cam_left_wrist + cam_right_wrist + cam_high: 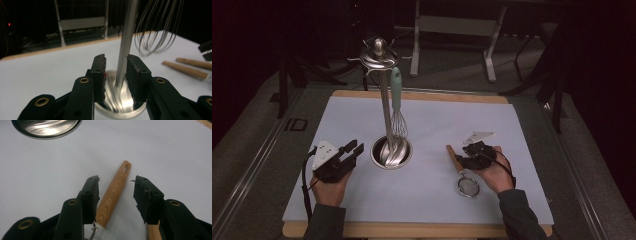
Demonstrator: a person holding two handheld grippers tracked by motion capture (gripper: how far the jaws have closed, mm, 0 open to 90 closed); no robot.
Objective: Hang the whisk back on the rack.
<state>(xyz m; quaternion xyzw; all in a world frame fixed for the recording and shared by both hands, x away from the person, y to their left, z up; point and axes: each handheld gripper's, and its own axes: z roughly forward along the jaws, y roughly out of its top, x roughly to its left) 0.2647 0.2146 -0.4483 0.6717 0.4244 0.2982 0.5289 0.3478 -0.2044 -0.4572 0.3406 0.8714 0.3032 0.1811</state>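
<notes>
Right gripper (116, 192) over one small strainer (468, 186) on the white tabletop (522, 150): light wooden handle (113, 195) with a slotted end, round wire bowl; jaws released, astride the handle, apparently not pressing it. Long axis flat on the tabletop, handle end pointing away toward the far edge, bowl nearest the person. Left gripper (116, 77) beside one steel stand (391, 150), jaws released either side of its pole; one whisk (398, 115) with mint handle hanging there; second wooden handle (192, 63) near the strainer.
</notes>
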